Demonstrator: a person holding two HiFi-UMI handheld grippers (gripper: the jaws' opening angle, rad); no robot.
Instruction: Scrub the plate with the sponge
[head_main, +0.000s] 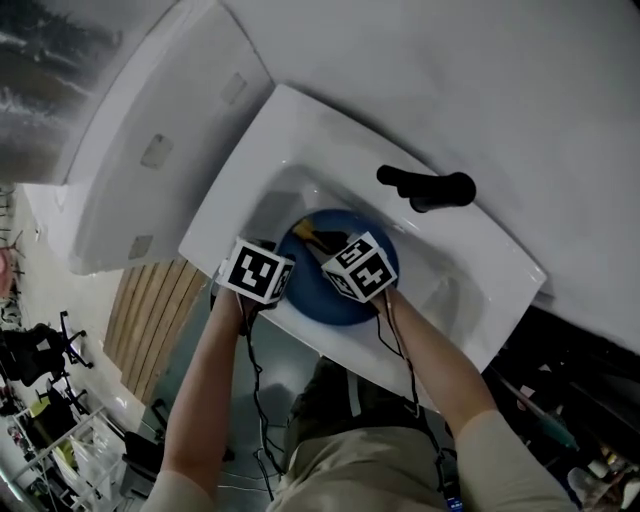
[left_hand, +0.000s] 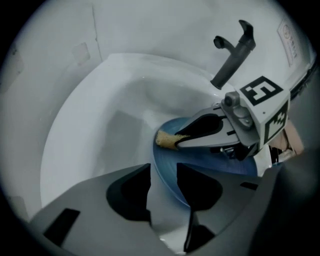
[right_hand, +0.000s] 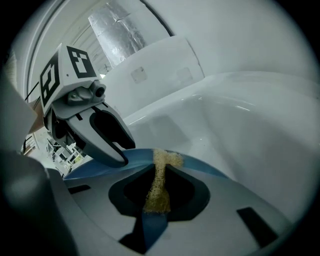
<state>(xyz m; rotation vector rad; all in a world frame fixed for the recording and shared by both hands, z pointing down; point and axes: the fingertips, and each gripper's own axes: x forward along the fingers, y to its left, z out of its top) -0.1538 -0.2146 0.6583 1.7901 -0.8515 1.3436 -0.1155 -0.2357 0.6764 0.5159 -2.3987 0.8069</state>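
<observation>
Nearest: noted left gripper (left_hand: 162, 172) with jaws spread wide, near rim of blue plate (left_hand: 220, 167) standing in the gap, no clamping visible. Found right gripper (right_hand: 160, 172) pinched tight on yellow sponge (right_hand: 159, 187), squeezed to a thin strip, frayed tip poking past the jaws at the plate's far rim. Judged plate tilted in white sink (head_main: 300, 125), directly ahead of both tools; sponge's long axis in line with right jaws, pointing away from the person. Reckoned right side placed to scrub; left to close on rim first, else risk of plate sliding. Beyond: dark faucet (head_main: 430, 187), well apart.
</observation>
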